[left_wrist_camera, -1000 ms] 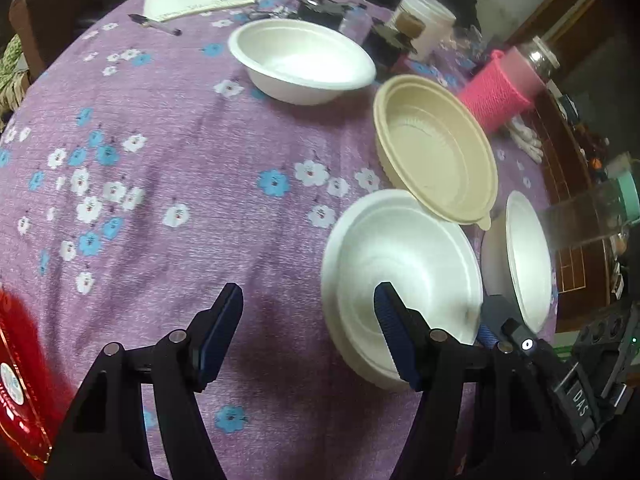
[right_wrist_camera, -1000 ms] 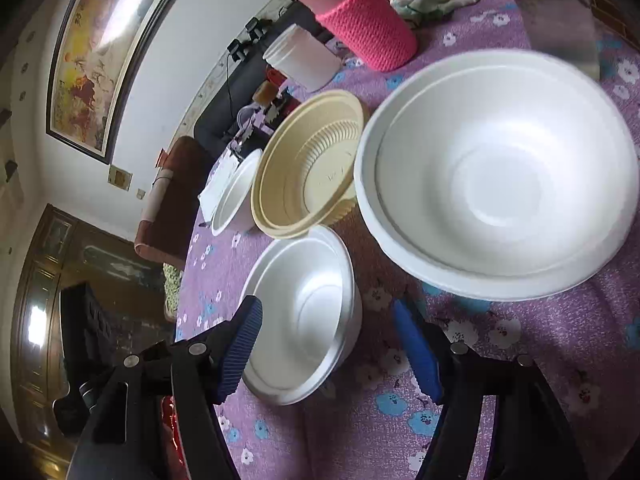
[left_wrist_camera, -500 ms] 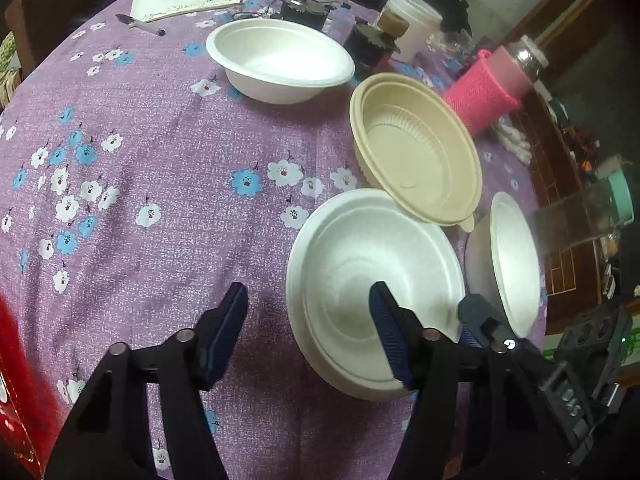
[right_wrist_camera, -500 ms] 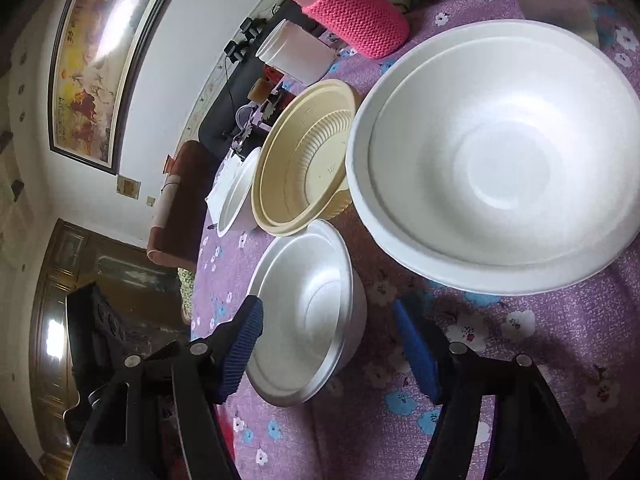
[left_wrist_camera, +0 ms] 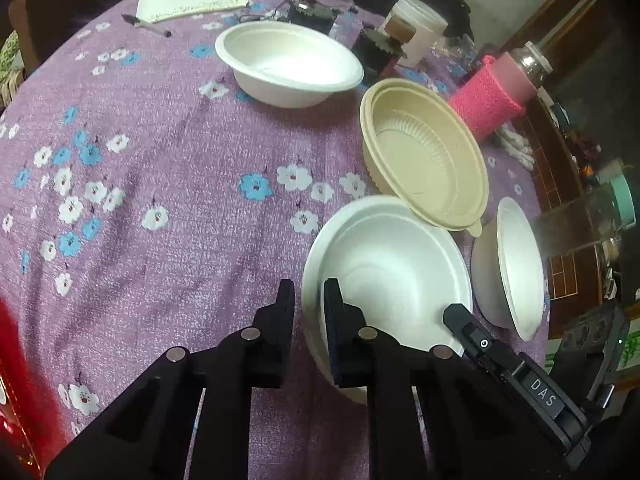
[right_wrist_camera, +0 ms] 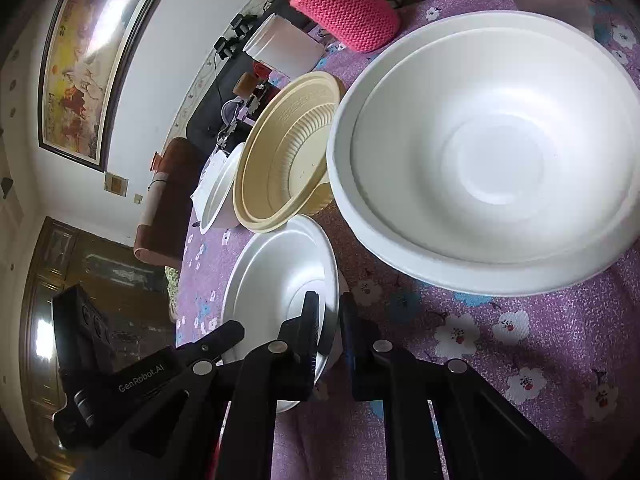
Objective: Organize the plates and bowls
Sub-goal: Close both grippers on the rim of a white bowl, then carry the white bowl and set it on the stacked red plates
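My left gripper (left_wrist_camera: 308, 300) is shut on the near-left rim of a white foam bowl (left_wrist_camera: 400, 264) on the purple flowered tablecloth (left_wrist_camera: 160, 168). My right gripper (right_wrist_camera: 330, 316) is shut on the opposite rim of the same bowl (right_wrist_camera: 276, 280); its finger shows in the left wrist view (left_wrist_camera: 460, 316). A beige ribbed bowl (left_wrist_camera: 424, 164) leans over that bowl's far edge. Another white bowl (left_wrist_camera: 508, 272) sits to the right and fills the right wrist view (right_wrist_camera: 488, 152). A third white bowl (left_wrist_camera: 288, 64) stands at the back.
A jar in a pink knitted sleeve (left_wrist_camera: 492, 96), a white tub (left_wrist_camera: 416, 32), dark small items, a notepad (left_wrist_camera: 188, 0) and a pen (left_wrist_camera: 148, 26) lie along the far edge. A clear bottle (left_wrist_camera: 588, 216) lies at the right. Something red (left_wrist_camera: 16, 380) is at near left.
Both grippers have closed from wide open onto opposite rims of the near white bowl. The left gripper shifted a little right to straddle the rim.
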`<state>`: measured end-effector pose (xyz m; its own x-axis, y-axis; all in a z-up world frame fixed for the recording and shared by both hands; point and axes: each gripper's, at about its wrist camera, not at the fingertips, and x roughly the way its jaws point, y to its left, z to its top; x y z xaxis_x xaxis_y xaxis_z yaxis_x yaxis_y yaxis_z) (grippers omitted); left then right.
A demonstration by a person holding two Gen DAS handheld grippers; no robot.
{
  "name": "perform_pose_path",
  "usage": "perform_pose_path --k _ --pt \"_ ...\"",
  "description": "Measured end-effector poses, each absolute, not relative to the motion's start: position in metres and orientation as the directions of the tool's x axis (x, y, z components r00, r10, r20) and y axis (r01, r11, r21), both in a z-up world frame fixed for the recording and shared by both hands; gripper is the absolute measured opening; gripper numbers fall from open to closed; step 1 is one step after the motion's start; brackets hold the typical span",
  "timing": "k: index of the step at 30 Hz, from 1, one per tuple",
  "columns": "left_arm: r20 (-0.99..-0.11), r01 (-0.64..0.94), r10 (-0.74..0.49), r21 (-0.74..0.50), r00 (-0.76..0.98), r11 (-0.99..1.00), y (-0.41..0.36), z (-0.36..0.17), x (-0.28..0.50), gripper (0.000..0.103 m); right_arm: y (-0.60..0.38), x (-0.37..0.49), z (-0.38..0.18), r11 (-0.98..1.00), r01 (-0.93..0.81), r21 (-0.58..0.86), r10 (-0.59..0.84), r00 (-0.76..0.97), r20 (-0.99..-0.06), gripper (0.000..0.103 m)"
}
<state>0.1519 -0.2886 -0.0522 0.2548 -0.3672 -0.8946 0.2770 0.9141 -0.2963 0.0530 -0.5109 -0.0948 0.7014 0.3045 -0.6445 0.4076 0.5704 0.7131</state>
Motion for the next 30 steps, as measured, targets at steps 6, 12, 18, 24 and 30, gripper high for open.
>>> perform_pose_path --k 6,12,18,24,30 --pt "-0.898 0.284 -0.354 -0.28 0.261 0.917 -0.288 -0.052 0.149 0.008 -0.506 0.052 -0.093 0.593 0.407 0.695 0.285 0.701 -0.654 0.009" --pt "-0.898 0.288 -0.35 -0.273 0.266 0.918 -0.281 -0.05 0.14 0.008 -0.5 0.05 -0.091 0.603 0.408 0.685 0.284 0.693 -0.663 0.008" --pt "-0.898 0.284 -0.351 -0.275 0.266 0.919 -0.262 -0.048 0.125 0.008 -0.487 0.038 -0.085 0.619 0.395 0.679 0.273 0.702 -0.658 0.008" --pt "-0.896 0.277 -0.354 -0.28 0.268 0.919 -0.237 -0.049 0.105 0.008 -0.463 0.022 -0.085 0.628 0.396 0.67 0.277 0.691 -0.668 0.008" --pt "-0.88 0.284 -0.367 -0.285 0.303 0.916 -0.209 -0.036 0.082 0.008 -0.437 0.003 -0.069 0.665 0.375 0.646 0.263 0.692 -0.672 0.008"
